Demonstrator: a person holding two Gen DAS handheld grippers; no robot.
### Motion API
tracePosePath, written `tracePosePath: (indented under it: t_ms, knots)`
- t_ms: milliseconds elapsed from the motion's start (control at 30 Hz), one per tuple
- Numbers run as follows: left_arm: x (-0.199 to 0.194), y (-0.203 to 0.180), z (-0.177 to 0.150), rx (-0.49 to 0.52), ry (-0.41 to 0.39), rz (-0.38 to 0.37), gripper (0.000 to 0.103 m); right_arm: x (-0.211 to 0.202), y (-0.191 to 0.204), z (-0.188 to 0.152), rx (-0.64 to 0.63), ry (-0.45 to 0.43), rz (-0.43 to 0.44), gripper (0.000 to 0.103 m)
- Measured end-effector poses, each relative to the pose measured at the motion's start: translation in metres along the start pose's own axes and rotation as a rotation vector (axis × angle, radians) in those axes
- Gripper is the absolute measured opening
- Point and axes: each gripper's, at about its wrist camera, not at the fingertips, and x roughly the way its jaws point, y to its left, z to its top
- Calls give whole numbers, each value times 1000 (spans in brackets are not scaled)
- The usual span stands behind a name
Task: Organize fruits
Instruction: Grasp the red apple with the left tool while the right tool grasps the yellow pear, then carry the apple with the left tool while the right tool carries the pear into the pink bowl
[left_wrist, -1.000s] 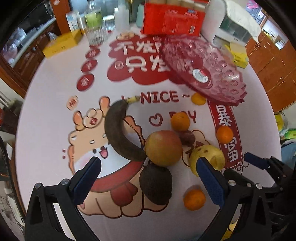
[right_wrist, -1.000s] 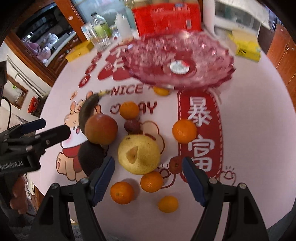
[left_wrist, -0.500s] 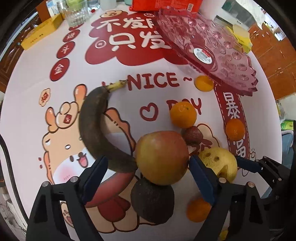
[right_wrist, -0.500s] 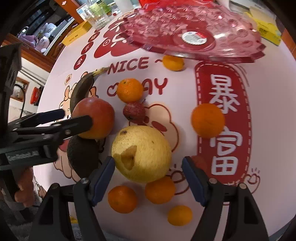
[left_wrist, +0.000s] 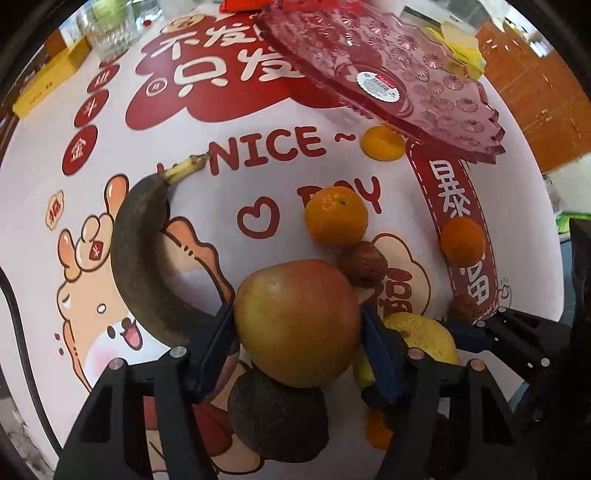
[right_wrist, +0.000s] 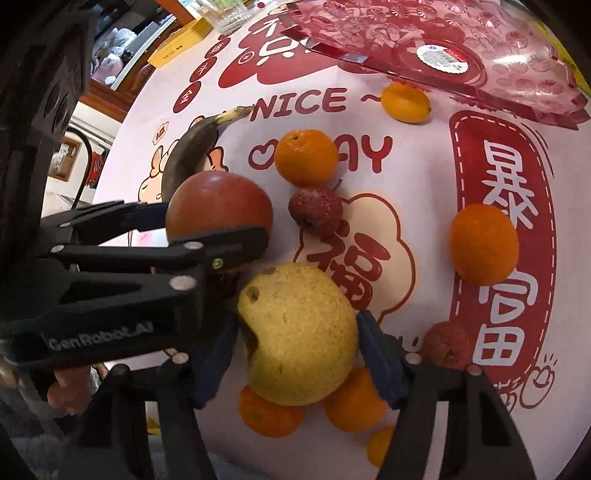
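My left gripper (left_wrist: 297, 332) is shut on a red-yellow apple (left_wrist: 295, 321); it also shows in the right wrist view (right_wrist: 218, 210). My right gripper (right_wrist: 295, 354) is shut on a yellow pear (right_wrist: 299, 332) with a brown dent; the pear also shows in the left wrist view (left_wrist: 424, 336). A blackened banana (left_wrist: 144, 258) lies just left of the apple. A dark avocado (left_wrist: 277, 417) lies under the apple. Several oranges (left_wrist: 336, 216) and small red fruits (right_wrist: 316, 210) lie on the printed tablecloth. A pink glass fruit plate (left_wrist: 388, 74) stands at the back right.
A glass (left_wrist: 110, 29) and a yellow box (left_wrist: 48, 83) stand at the back left. A yellow packet (left_wrist: 461, 48) lies behind the plate. Oranges (right_wrist: 269, 410) crowd under the pear. Wooden cabinets (left_wrist: 535, 92) are at the right.
Both grippers moved forward and down and closed: the left one on the apple, the right one on the pear.
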Motion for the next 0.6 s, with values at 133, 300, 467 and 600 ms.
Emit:
tracePosePath:
  t_ms: [133,300,467,600]
  knots:
    - [0,-6,-3,18,-11,23,65,-3,3,-4,-9,-8,-18,65]
    - [-15,-6,-10,7,-43,41,65,-13,2,-9,1,-45,-27,65]
    - [-47,-9,-16,9,-115,67,65,-36,0,-17,-5,-104,-39,64]
    - [-76,-20,-27,12,-176,73,65,-56,2,-27,-16,-150,-38,64]
